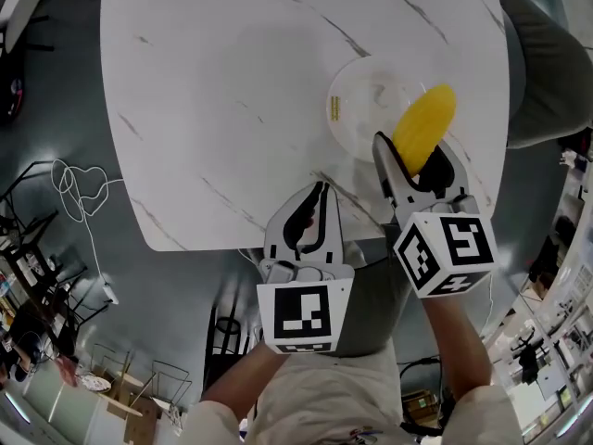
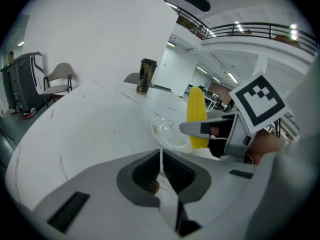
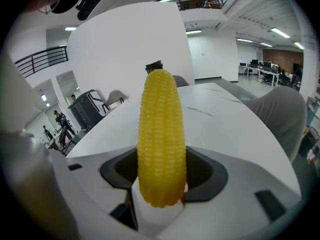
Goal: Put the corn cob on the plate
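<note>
The right gripper (image 1: pixel 419 170) holds the corn cob (image 1: pixel 424 128): its fingers (image 3: pixel 210 171) are clamped on the lower end of the cob, one on each side, and the rest of the cob projects forward past the fingertips. In the head view the cob lies over the near right rim of the clear plate (image 1: pixel 357 109), with its free end over the plate; contact between cob and plate cannot be determined. In the left gripper view the cob stands upright in the right gripper, just beside the plate's right edge. The plate rests on the white marbled counter (image 1: pixel 232 91), toward its right side. The left gripper (image 1: pixel 310 202) is at the near edge of the counter, left of the right gripper and apart from the plate. Its fingers (image 2: pixel 145 174) are together, with only a thin slit between them and nothing held. A dark cup (image 2: pixel 146 76) stands upright on the far part of the counter, well apart from the plate. Each gripper carries a cube with square markers (image 1: pixel 445 253) at its rear
</note>
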`<state>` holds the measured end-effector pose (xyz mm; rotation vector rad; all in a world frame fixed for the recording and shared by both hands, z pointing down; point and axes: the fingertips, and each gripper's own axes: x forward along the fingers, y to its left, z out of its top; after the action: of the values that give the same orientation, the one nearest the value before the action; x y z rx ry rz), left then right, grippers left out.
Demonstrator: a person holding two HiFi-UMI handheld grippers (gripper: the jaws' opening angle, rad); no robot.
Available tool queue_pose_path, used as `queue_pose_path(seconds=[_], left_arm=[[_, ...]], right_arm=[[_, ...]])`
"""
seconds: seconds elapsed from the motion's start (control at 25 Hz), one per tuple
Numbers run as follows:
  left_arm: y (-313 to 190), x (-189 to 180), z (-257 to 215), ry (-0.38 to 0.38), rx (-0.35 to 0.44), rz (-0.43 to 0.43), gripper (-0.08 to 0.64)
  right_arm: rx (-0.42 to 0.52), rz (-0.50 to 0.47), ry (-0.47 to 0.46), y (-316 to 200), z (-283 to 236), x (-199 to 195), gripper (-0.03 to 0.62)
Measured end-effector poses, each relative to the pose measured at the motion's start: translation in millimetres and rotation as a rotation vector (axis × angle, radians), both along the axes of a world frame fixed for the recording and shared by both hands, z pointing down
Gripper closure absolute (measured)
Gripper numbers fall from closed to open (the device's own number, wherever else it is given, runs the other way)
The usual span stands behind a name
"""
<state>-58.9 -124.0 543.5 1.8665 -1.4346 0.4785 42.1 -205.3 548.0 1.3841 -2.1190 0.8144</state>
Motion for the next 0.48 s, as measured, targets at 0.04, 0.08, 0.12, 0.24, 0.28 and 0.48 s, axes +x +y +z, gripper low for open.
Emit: queue_pose_path(seconds=[0.04,0.08,0.12,0.24,0.28,0.48], left_arm=[[1,0,1,0.001,-0.008,0.002,0.537],[2,0,1,0.002,-0.011,0.002,0.537],[2,-1,1,0.003,-0.010,0.000,0.537],[0,-3,0,0.008,0.002,-0.012,0.537],[0,-4,1,0.008,0.002,-0.014,0.537],[7,-6,7,0.007,-0.020,-0.011,0.537]], right_arm=[[0.000,0.002,0.006,0,1,0,0.341],[-0.002,0.004,0.014,0,3,1,0.341],[-0.005,0.005,0.024,0,6,1,0.341],[-0.008,0.006,0.064,-1,13,1,0.341],[-0.006,0.005,0.082,-2,15,1,0.341],[-0.010,-0.007,0.109,-3,21,-5,0.347]])
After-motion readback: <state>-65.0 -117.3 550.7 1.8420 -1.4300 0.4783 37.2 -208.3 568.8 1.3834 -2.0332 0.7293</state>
